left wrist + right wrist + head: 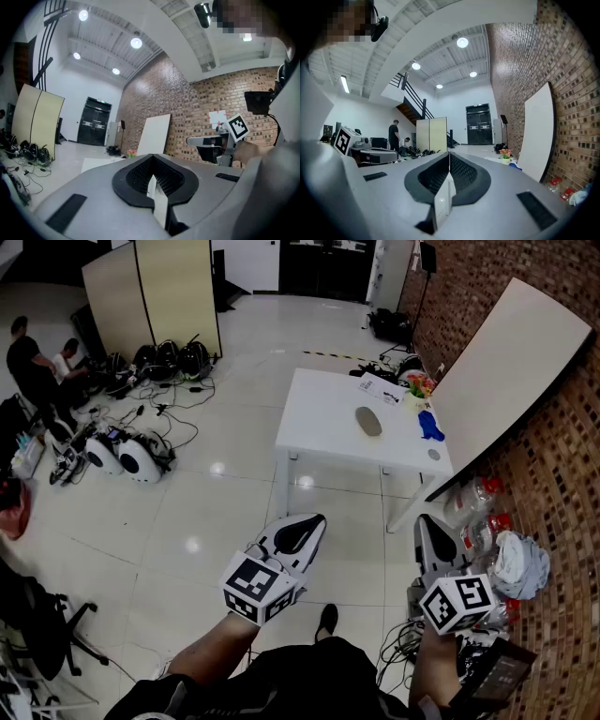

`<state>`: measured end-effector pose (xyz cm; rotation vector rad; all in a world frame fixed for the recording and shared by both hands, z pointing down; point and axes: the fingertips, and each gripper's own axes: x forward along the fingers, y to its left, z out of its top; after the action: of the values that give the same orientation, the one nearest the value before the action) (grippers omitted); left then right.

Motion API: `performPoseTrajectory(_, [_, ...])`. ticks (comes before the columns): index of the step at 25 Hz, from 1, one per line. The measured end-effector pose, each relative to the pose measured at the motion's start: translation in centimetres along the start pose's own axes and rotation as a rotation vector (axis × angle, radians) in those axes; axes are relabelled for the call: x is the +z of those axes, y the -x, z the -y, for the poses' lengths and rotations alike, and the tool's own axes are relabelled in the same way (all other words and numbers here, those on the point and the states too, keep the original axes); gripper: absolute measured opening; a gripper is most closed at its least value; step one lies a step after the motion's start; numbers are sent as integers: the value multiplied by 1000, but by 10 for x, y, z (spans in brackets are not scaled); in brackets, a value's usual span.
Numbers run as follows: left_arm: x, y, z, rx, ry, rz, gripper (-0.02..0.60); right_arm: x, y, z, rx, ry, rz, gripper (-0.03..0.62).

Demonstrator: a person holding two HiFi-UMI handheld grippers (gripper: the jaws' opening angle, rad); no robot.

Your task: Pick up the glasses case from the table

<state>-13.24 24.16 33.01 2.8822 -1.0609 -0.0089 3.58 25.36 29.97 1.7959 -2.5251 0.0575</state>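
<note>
The glasses case is a grey oval lying near the middle of a white table, far ahead of both grippers. My left gripper is held level over the floor well short of the table; its jaws meet with nothing between them. The right gripper hovers beside it to the right, also short of the table, jaws together and empty. The case does not show in either gripper view.
On the table's right side are a blue object, a flower pot and papers. A large white board leans on the brick wall. Bags and bottles litter the floor at right. Cables and gear and people are far left.
</note>
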Motion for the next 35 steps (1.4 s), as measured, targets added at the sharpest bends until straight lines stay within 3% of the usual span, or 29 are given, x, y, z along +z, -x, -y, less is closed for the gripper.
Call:
performPoseTrajectory(12, [20,-165,-58,85,10,-21,3,18,-118,137,78,-7,-3,0])
performPoseTrajectory(16, [22,-210,-67,82,-4,-24,3,13,-149,170,105,-7,-7,0])
performPoseTrajectory(24, [24,-272,-122,88,16,-43,3,10,-216,205,101,-23,-37,0])
performPoseTrajectory(29, [22,-322,-170,43,-6,-45,3,8,-277,232,56,-31,-26,0])
performPoseTrajectory(35, [36,-358,-244,0,-8,-23,3,26,-349,230,43,24,-44,0])
